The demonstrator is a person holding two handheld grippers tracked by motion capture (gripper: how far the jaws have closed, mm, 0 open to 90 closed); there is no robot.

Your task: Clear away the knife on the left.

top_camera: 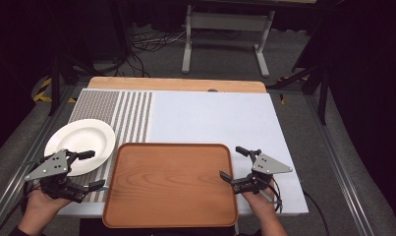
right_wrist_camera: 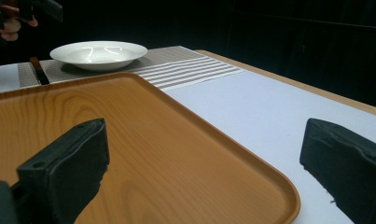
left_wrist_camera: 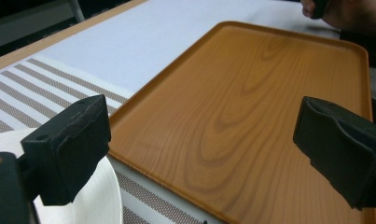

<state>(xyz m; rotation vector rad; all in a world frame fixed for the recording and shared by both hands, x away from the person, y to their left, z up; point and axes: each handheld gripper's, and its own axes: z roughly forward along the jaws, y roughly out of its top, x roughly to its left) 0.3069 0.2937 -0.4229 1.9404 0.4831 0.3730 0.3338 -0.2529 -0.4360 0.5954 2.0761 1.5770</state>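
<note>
Wooden tray [top_camera: 171,184] lies between both tools, jaws apart, nothing gripped: left tool [top_camera: 82,170], right tool [top_camera: 235,164]. White plate [top_camera: 82,142] sits just beyond the left tool; a careless swing could knock it across the bench [top_camera: 210,118].

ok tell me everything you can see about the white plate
The white plate is a round, glossy, ceramic-looking dish with a wide rim and a shallow sunken centre. It is empty and sits flat and upright on the striped part of the placemat, at the table's left side, just beside the wooden tray, seemingly not touching it. The left claw hovers open over its near edge, holding nothing.
</note>
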